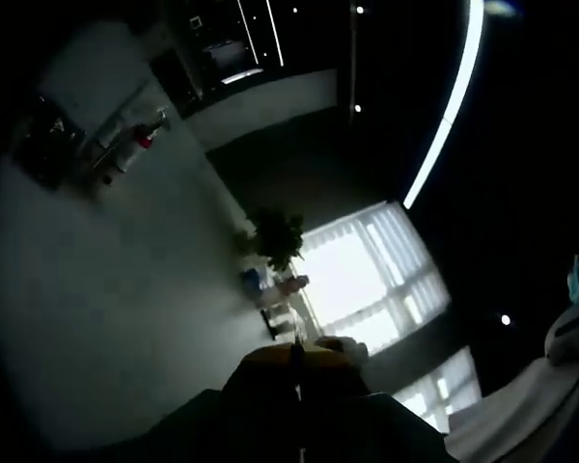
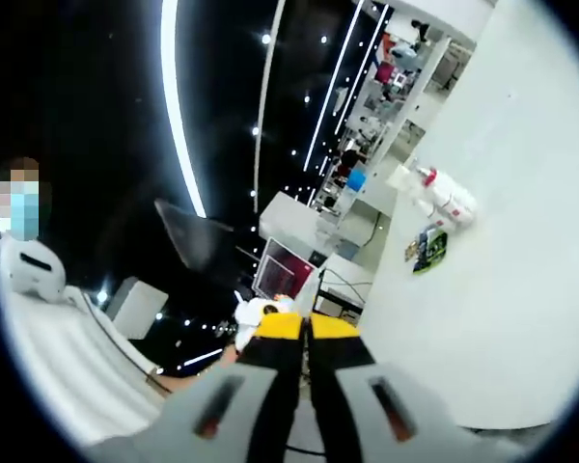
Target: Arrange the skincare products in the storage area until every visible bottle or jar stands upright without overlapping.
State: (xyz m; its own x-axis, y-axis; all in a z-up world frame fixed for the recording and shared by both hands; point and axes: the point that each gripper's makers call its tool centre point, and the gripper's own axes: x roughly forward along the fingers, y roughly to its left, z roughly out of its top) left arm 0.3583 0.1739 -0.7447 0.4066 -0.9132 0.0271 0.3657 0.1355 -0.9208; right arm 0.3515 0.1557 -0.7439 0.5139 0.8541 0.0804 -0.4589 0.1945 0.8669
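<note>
Left gripper view is dim: the left tool (image 1: 297, 362) is seen with jaws pressed together, holding nothing, and bottles (image 1: 135, 145) are seen far off on the white bench (image 1: 106, 289). In the right gripper view the right tool (image 2: 307, 328) is likewise closed and empty, with white bottles (image 2: 442, 198) lying well apart on the bench (image 2: 502, 289).

Bright window (image 1: 367, 275) (dark ceiling (image 2: 96, 96))
</note>
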